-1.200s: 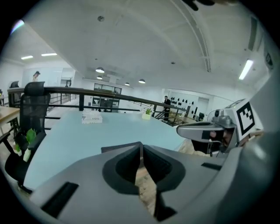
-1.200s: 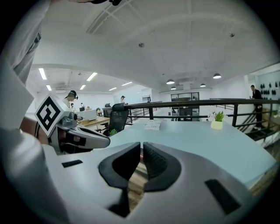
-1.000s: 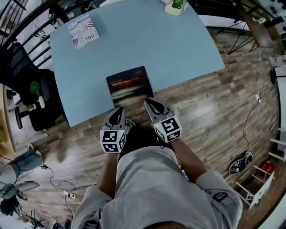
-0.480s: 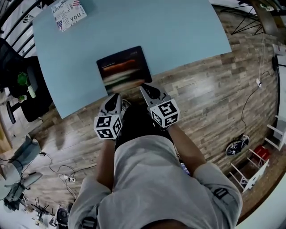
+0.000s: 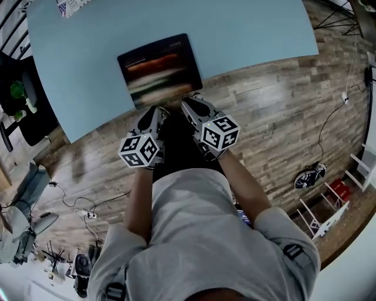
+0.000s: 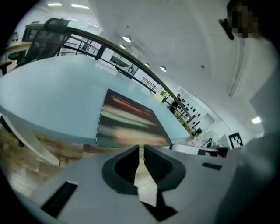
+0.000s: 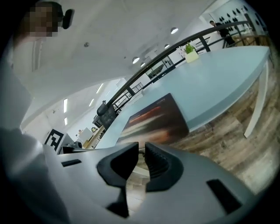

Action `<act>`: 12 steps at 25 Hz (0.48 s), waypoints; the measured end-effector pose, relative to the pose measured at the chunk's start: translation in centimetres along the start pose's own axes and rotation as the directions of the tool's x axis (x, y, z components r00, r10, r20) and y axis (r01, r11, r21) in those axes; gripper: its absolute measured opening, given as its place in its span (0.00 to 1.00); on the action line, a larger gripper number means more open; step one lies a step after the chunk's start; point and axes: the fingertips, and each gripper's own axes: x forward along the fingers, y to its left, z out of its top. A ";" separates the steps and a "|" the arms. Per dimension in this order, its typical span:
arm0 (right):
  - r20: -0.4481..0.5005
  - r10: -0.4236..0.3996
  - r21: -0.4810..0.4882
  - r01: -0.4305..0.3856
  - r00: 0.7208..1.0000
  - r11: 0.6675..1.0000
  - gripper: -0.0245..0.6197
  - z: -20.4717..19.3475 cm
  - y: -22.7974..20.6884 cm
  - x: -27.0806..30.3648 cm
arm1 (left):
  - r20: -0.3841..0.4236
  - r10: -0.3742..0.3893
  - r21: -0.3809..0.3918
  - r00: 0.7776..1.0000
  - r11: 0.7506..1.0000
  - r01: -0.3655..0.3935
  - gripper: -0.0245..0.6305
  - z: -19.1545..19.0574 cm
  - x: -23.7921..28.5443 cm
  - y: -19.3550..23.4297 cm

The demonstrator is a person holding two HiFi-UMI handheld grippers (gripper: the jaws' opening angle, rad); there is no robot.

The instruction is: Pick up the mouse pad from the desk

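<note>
The mouse pad (image 5: 158, 69) is a dark rectangle with a blurred orange and pale print. It lies flat on the light-blue desk (image 5: 247, 32), close to the near edge. Both grippers hang side by side just short of that edge, over the person's lap, pointing at the pad. My left gripper (image 5: 154, 110) is shut with nothing in it; its tips (image 6: 141, 148) meet below the mouse pad (image 6: 129, 122). My right gripper (image 5: 189, 101) is opening: a small gap shows between its jaws (image 7: 141, 146), nothing sits in it, and the mouse pad (image 7: 155, 120) lies just ahead.
A printed box (image 5: 70, 6) sits at the desk's far left corner, and a potted plant (image 7: 189, 48) at the far end. A black chair (image 5: 26, 88) stands left of the desk. Wood floor (image 5: 282, 111) with cables and stands surrounds the desk. A railing (image 6: 87, 41) runs behind.
Both grippers have sunk and rolled, and their tips now lie nearer the pad's near edge. The head view has tilted, so the desk sits higher in the picture.
</note>
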 end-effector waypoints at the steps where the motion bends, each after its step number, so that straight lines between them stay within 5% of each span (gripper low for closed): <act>1: 0.002 0.006 0.031 -0.006 1.000 1.000 0.12 -0.3 -0.4 0.2 | 0.004 -0.006 -0.033 1.000 0.999 0.006 0.11 -0.3 0.2 0.2; 6: 0.050 0.039 0.244 -0.050 0.998 0.969 0.13 -0.8 -2.1 1.1 | 0.011 -0.067 -0.154 0.998 0.986 0.068 0.11 -1.6 1.4 0.7; 12: 0.093 0.065 0.361 -0.095 0.994 0.928 0.17 -1.2 -3.0 1.9 | 0.099 -0.131 -0.327 0.986 0.932 0.156 0.11 -1.5 2.4 1.4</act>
